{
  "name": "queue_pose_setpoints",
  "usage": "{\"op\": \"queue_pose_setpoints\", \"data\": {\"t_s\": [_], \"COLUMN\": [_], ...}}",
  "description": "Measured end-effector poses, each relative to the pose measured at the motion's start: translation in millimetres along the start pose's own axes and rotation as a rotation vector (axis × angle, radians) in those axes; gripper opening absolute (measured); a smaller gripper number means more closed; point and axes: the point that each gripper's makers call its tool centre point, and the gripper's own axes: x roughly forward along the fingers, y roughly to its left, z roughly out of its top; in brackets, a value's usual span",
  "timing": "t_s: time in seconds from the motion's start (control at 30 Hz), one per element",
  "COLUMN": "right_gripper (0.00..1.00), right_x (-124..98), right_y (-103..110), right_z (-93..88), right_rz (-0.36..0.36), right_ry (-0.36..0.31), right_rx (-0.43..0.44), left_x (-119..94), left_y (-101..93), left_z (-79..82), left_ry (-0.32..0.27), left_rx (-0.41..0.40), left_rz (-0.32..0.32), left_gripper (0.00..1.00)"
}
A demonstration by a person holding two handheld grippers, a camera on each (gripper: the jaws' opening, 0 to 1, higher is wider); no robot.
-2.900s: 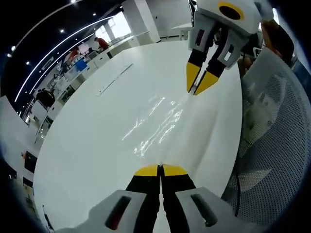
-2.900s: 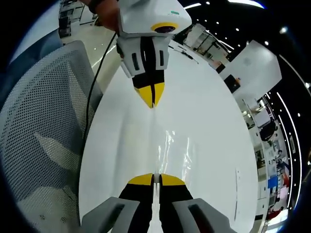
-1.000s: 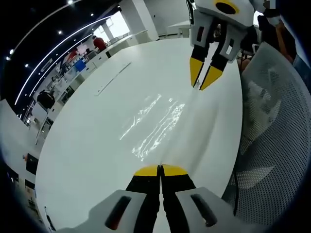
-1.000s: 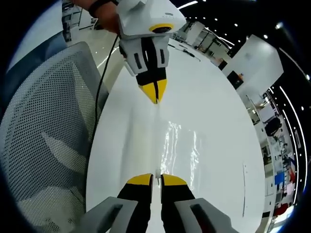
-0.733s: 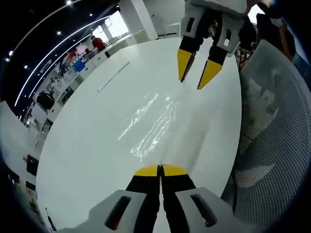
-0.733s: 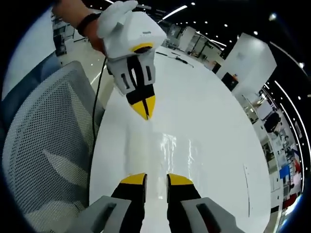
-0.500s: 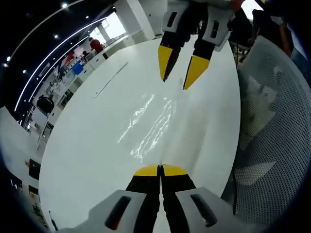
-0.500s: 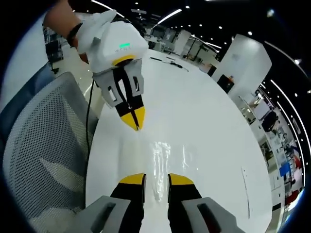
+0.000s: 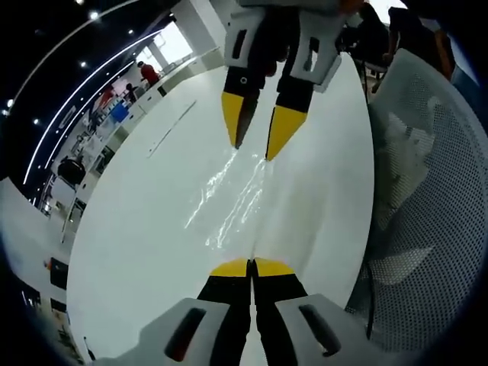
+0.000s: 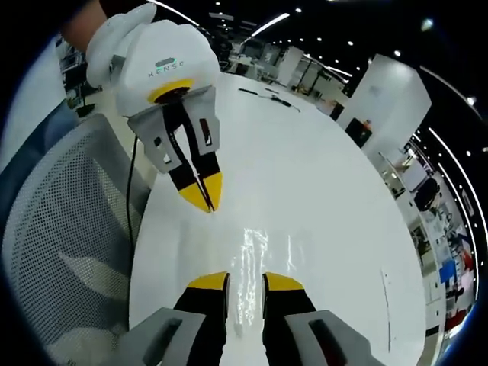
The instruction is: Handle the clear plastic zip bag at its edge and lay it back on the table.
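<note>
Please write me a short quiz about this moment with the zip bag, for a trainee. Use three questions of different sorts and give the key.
1. True or false: the right gripper has its jaws open.
2. What stands beside the white table? A) a mesh chair B) a red stool C) a metal cart
3. Fill the gap: the left gripper is ___ on the edge of the clear zip bag, which lies on the table.

Key: 1 true; 2 A; 3 shut.
</note>
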Motion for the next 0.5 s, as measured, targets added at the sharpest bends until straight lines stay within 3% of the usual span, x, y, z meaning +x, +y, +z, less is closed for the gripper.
{"op": "queue_pose_setpoints", "data": {"t_s": [0.5], "right_gripper": [0.13], "right_x": [7.1], "right_y": [9.5], "right_z": [-8.5], "right_rz": [0.033], "right_ry": [0.037], "right_rx": [-0.011], "left_x": [-0.9], "left_y": [0.0], "left_z": [3.8], "left_ry": [-0.007], "left_rx": [0.050], "left_rz": [0.000], "left_gripper": [0.00]}}
